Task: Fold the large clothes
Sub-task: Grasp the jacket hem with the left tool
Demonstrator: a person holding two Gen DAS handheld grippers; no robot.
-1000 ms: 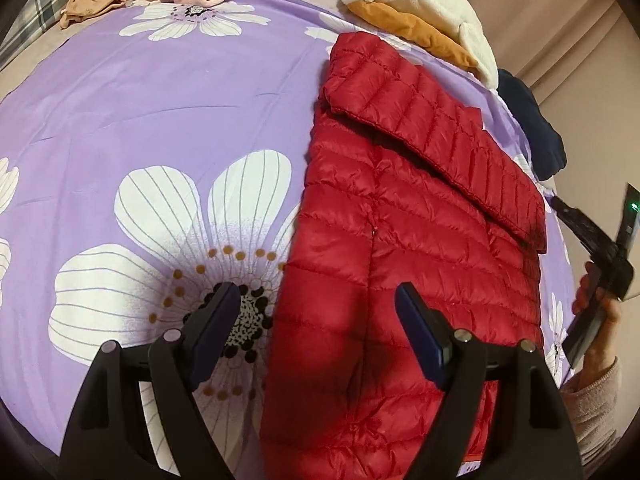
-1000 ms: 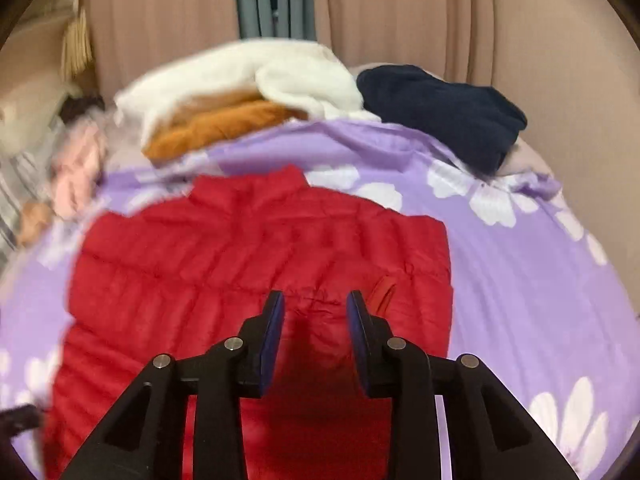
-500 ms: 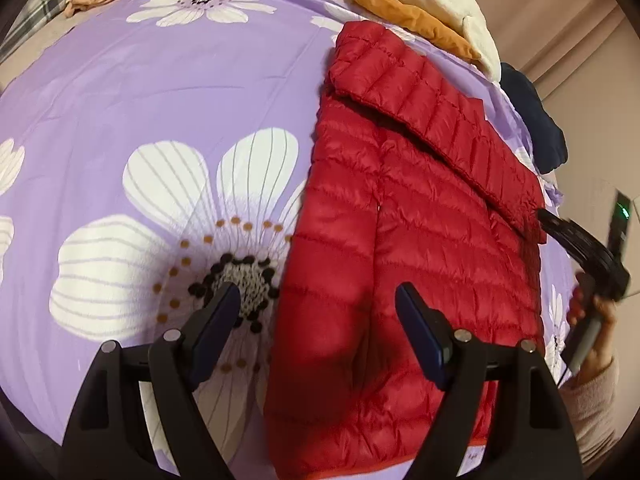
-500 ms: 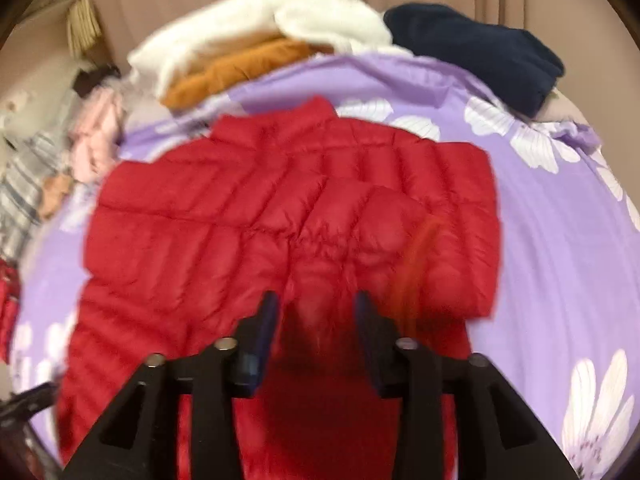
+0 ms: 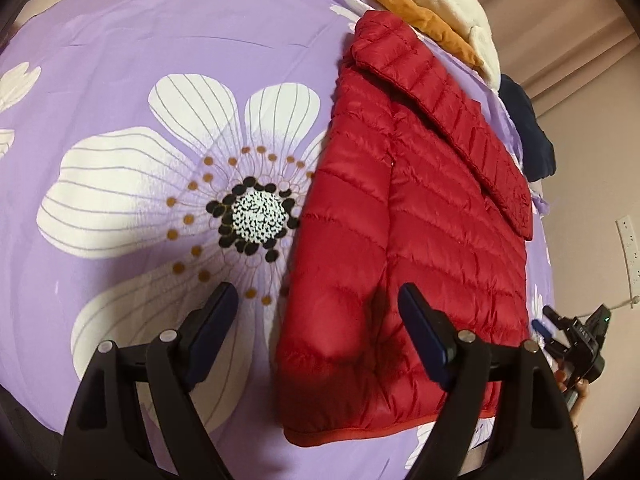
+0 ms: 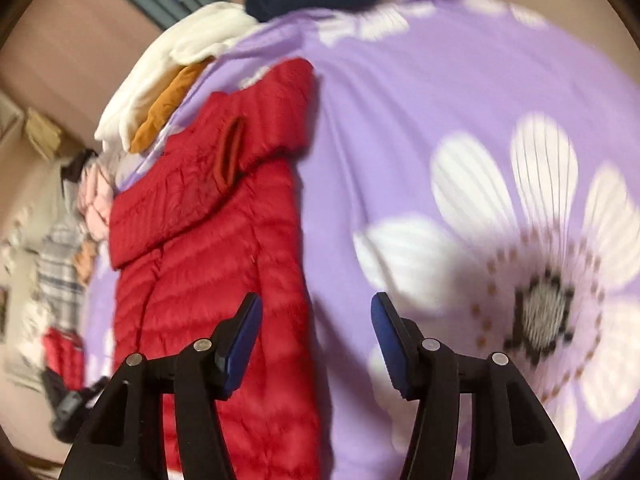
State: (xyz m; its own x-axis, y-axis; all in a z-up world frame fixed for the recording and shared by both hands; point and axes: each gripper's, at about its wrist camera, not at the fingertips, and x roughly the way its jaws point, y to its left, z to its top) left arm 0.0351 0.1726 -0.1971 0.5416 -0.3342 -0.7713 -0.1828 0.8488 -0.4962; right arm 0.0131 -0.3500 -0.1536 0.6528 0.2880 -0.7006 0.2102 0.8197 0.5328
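— Where were your jaws?

— My left gripper hung with its jaws wide apart and empty over the near hem of the red puffer jacket. My right gripper had just been opening, nothing between its jaws, over the jacket's right edge.

— And the jacket?

— Flat on the purple flowered bedspread, sleeve folded across, collar far. Beyond it lay a white and orange pile.
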